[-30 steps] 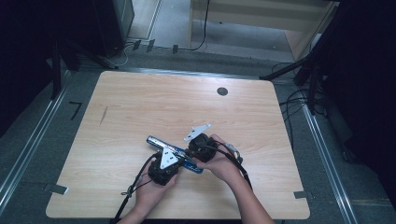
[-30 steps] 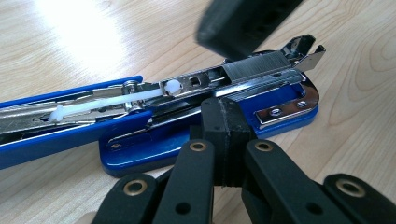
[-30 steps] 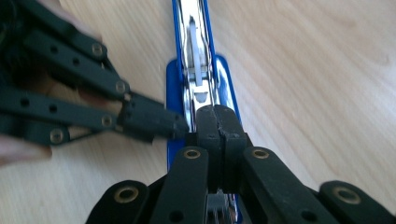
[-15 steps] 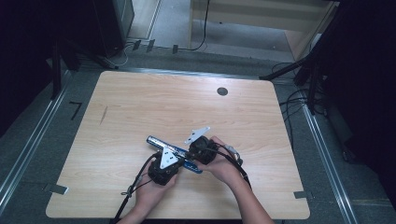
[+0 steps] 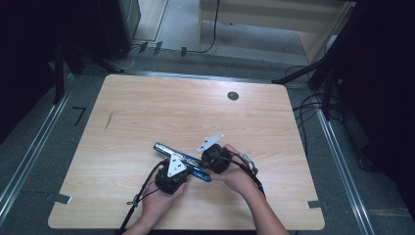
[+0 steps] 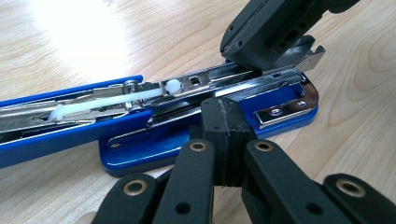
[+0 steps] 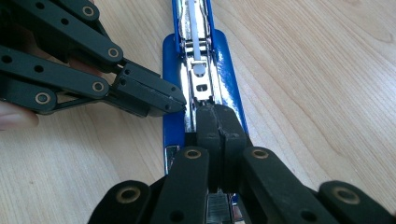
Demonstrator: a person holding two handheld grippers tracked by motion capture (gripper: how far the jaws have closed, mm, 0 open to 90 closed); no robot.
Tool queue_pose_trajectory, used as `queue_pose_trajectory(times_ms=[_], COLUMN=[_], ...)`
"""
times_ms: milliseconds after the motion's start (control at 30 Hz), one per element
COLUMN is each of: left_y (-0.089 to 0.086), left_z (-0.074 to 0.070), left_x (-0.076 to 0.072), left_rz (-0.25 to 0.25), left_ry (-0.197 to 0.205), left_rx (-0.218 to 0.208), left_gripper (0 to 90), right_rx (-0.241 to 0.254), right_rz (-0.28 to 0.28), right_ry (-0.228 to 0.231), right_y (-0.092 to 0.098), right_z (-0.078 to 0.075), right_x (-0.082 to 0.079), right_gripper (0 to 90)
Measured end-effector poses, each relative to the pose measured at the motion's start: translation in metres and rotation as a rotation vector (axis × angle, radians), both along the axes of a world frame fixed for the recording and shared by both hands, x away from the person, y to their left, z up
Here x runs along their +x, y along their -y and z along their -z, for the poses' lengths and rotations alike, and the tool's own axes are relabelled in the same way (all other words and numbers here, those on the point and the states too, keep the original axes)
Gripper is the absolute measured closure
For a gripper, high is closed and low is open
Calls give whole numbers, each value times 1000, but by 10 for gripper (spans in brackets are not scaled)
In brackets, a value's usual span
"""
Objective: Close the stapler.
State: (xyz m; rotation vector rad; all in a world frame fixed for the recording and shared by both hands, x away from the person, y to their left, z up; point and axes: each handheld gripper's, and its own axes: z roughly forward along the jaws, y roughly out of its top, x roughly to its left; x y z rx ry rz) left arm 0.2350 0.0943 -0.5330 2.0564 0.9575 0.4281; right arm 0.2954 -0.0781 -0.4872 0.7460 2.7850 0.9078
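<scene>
Blue stapler point(image 5: 182, 159) lay opened flat near the front-centre of the wooden table point(image 5: 147, 112), its arm swung out toward the far left. The metal staple channel point(image 6: 224, 77) was exposed, with a white pusher rod point(image 6: 100, 103) lying along it; whether staples sat in the channel could not be made out.

Left gripper point(image 6: 227, 122): jaws pressed together, nothing between them, tips against the side of the stapler's base point(image 6: 187, 140). Right gripper point(image 7: 219, 122): jaws likewise pressed together, empty, tips resting on the metal channel at the base end.

Table was light wood grain, with a round dark cable port point(image 5: 233, 96) near the far edge. Grey floor and cables point(image 5: 313, 105) lay around it; the room's edges were dark. In the high view, the hands and gripper bodies covered the stapler's near end.
</scene>
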Motion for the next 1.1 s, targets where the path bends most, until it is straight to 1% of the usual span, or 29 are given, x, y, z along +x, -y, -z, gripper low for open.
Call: queue_pose_trajectory(times_ms=[67,133,233,300,367,433,500,567,600,700,800,867,1000,1067,1100], left_y=[-2,-4,-8,-12,-15,-20,-30,-38,-43,-54,-60,-63,-68,-70,-71], left_z=[0,0,-1,-3,-6,-9,-12,-12,-12,-15,-14,-11,-7,-6,-5], left_x=[1,1,1,2,2,3,6,7,8,11,14,16,20,22,23], left_rz=[3,2,-1,-13,-29,-45,-69,-90,-104,-130,-150,-158,-182,-196,-200], left_ry=[-14,-21,-18,-26,-22,-12,-19,-21,-24,-28,-38,-48,-74,-77,-81], left_rx=[-15,-29,-44,-57,-61,-54,-46,-45,-50,-67,-63,-50,-45,-39,-44], left_gripper=[900,900,900,900,900,900,900,900,900,900,900,900,900,900,900], right_rx=[-5,1,14,26,36,46,65,70,75,100,105,109,112,117,120], right_rz=[0,1,8,15,12,13,27,22,33,43,47,42,41,38,36], right_ry=[5,11,18,21,27,36,42,47,41,43,45,50,47,49,52], right_y=[0,-1,-3,-5,-7,-9,-13,-14,-16,-20,-26,-33,-40,-46,-48], right_z=[0,0,-1,-2,-4,-5,-7,-7,-8,-9,-9,-8,-8,-8,-8], right_x=[0,-1,0,0,0,0,1,2,2,3,5,8,10,11,12], right_gripper=[900,900,900,900,900,900,900,900,900,900,900,900,900,900,900])
